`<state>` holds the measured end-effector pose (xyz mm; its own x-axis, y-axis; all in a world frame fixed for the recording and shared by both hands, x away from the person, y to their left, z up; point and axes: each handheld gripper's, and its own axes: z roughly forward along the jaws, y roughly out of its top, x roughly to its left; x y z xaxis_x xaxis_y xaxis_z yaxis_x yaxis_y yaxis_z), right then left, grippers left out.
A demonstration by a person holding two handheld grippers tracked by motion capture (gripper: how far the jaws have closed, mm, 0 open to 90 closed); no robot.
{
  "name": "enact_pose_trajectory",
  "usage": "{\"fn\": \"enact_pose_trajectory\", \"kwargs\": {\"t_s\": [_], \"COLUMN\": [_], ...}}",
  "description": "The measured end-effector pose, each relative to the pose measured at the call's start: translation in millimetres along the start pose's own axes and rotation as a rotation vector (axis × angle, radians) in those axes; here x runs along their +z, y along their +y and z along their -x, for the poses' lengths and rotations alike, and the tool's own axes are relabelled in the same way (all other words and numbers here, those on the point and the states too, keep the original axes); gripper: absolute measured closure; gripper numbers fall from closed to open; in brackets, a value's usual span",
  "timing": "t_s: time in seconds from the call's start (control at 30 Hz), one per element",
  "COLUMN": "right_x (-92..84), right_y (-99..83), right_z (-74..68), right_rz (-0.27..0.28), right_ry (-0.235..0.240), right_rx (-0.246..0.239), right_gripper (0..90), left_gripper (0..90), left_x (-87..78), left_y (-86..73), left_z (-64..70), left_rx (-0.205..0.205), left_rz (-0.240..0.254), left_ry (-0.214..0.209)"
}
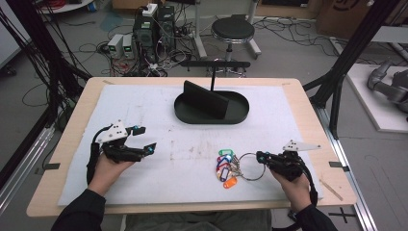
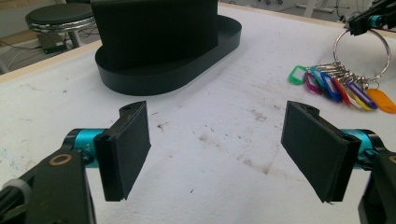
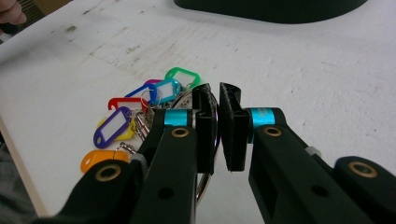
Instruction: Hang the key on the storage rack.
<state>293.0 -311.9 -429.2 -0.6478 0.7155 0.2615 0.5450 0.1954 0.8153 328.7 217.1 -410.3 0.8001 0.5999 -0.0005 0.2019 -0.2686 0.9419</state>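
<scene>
- The key ring (image 1: 251, 166) with coloured tags (image 1: 224, 167) lies on the white mat (image 1: 159, 115), at 4 o'clock from centre.
- Right gripper (image 1: 260, 157): jaws narrow, pinching the ring's rim.
- Left gripper (image 1: 145, 139): jaws wide, empty, at 8 o'clock.
- Black oval tray (image 1: 238, 113) at 12 o'clock holds an upright black slab (image 1: 206, 99).

Even overhead light on my white mat (image 1: 144, 110), soft shadows, slight grain, my near jaws mildly blurred.

no readable text, labels or numbers
</scene>
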Motion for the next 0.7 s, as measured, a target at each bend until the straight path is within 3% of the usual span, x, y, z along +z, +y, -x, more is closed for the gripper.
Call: {"fn": "enact_pose_trajectory", "kwargs": {"t_s": [0.4,0.7], "right_x": [0.3,0.4], "right_y": [4.4,28.0], "right_z": [2.0,-10.6], "right_rz": [-0.049,-0.030], "right_ry": [0.046,0.062], "right_rx": [0.000,-0.111], "right_gripper": [86.7,88.0], "left_gripper": [23.7,23.7], "left_x": [-1.4,-3.4], "left_y": [0.2,1.6], "left_z": [-0.4,0.5], "left_rx": [0.001,-0.001], "left_rz": [0.003,0.011], "left_ry": [0.000,-0.002]}}
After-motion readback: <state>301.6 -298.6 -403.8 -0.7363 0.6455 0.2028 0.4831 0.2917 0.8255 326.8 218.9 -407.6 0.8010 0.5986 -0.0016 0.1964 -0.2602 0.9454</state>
